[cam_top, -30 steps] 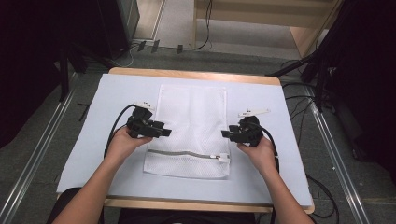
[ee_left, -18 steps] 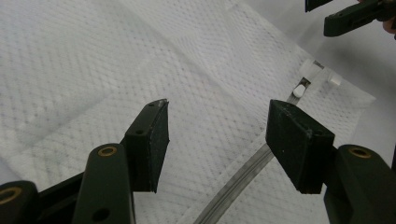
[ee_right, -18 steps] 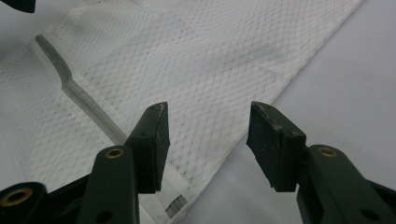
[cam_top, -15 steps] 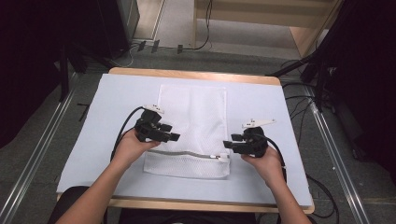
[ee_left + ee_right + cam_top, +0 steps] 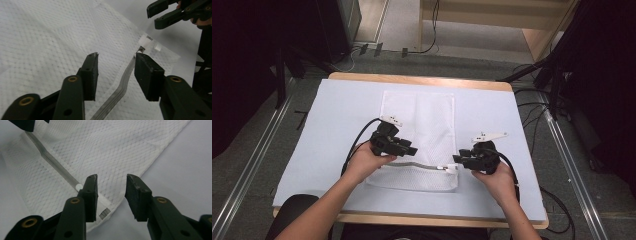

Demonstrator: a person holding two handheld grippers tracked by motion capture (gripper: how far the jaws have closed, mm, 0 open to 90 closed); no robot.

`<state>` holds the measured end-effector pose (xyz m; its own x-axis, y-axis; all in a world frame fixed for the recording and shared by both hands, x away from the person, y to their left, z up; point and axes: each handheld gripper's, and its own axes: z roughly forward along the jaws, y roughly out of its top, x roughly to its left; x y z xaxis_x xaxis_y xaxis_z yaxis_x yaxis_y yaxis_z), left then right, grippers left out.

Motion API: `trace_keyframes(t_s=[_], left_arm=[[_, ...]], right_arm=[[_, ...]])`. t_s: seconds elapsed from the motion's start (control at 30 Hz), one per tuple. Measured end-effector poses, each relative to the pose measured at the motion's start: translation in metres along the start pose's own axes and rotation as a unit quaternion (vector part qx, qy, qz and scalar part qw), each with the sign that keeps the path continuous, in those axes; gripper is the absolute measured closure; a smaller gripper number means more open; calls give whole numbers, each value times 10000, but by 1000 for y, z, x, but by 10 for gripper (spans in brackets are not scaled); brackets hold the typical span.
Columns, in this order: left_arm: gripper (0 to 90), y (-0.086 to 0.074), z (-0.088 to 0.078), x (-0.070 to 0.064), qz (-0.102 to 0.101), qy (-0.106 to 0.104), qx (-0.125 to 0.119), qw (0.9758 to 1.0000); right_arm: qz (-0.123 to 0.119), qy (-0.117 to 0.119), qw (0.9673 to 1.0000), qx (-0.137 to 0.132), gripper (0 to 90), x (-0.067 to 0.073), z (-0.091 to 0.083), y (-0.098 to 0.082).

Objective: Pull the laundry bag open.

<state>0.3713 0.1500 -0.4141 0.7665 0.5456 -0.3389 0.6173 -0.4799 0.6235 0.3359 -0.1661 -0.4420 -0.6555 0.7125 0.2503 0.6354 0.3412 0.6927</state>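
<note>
A white mesh bag (image 5: 419, 115) lies flat on the pale mat (image 5: 337, 130), with a grey zipper (image 5: 422, 166) across its near end. My left gripper (image 5: 413, 149) hovers over the bag's left part. Its jaws have just been closing but are still open (image 5: 117, 56), with the zipper strip (image 5: 122, 85) on the bag below their gap. My right gripper (image 5: 456, 159) is at the bag's right edge by the zipper's white end tab (image 5: 451, 169). Its jaws have also been closing and stand open (image 5: 112, 177) above the bag's corner (image 5: 103, 213), pressing on nothing.
The mat covers a wooden table (image 5: 422, 80). Black cables (image 5: 357, 142) trail from both grippers. Metal rails (image 5: 252, 175) run along the floor on both sides, and dark equipment (image 5: 317, 25) stands behind the table.
The left hand has moved right and nearer, over the zipper. The right hand has drawn nearer, down to the bag's lower right corner. The bag has not shifted.
</note>
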Motion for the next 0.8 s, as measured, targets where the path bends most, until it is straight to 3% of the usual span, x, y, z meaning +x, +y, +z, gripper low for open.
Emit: trace_keyframes(t_s=[0.3, 0.57, 0.8], left_arm=[[659, 5, 18, -11, 222, -85, 198, 9995], [673, 7, 32, -17, 270, -135, 230, 9993], [696, 7, 48, -24, 289, -254, 357, 9986]], right_arm=[[-108, 101, 9997, 196, 723, 5, 8, -6], [-177, 192, 9988, 414, 877, 5, 15, -12], [-331, 212, 9972, 635, 900, 9, 22, -15]])
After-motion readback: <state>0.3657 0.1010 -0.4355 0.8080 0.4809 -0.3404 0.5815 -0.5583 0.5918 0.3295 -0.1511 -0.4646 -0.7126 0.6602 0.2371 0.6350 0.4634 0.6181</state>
